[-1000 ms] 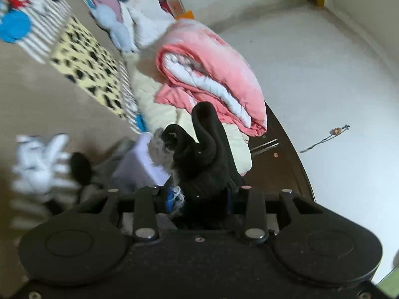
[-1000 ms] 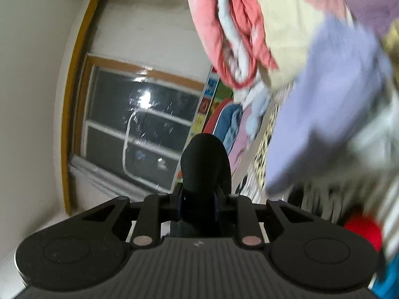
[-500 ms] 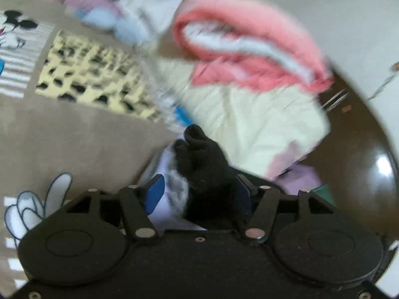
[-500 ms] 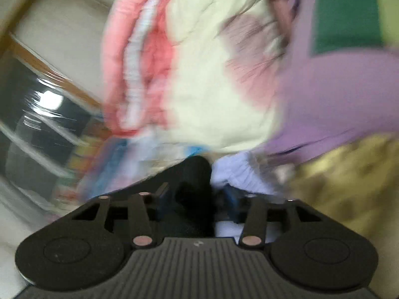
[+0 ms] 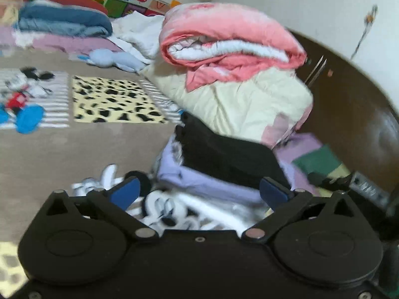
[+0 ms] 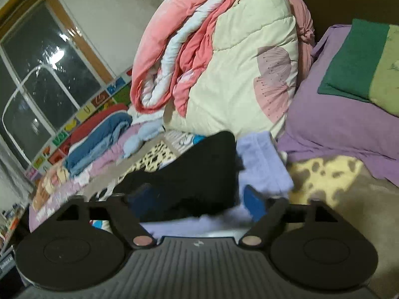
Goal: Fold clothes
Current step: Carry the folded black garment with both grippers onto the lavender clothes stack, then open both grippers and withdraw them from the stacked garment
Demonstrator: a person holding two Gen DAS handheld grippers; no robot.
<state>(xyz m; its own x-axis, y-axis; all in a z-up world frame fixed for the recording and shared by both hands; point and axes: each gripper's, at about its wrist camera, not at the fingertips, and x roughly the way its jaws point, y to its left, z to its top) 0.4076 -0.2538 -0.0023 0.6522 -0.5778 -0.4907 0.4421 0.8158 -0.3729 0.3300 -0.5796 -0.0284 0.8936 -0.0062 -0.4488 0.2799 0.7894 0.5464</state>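
A folded black garment (image 5: 224, 154) lies flat on a folded lavender garment (image 5: 199, 183) on the bed. My left gripper (image 5: 199, 191) hovers just short of this stack. Its jaws are opening wide, and only the lavender cloth and the cartoon blanket (image 5: 37, 149) show between the blue pads (image 5: 124, 193). In the right wrist view the black garment (image 6: 194, 174) rests on the lavender garment (image 6: 261, 164). My right gripper (image 6: 197, 199) is opening too. The black garment's near edge lies between its fingers, and neither pad presses on it.
A rolled pink-and-white quilt (image 5: 232, 42) sits on a cream quilt (image 5: 239, 104) behind the stack. Purple bedding (image 6: 336, 109) with a green-and-yellow cloth (image 6: 359, 59) lies to the right. Folded blue blankets (image 5: 62, 22) are at far left, a dark wooden headboard (image 5: 354, 104) to the right, and a window (image 6: 37, 79).
Both grippers were shut on the bunched black garment and have let it go, jaws spreading wide. It now lies flat on the lavender garment. Both views rolled towards level.
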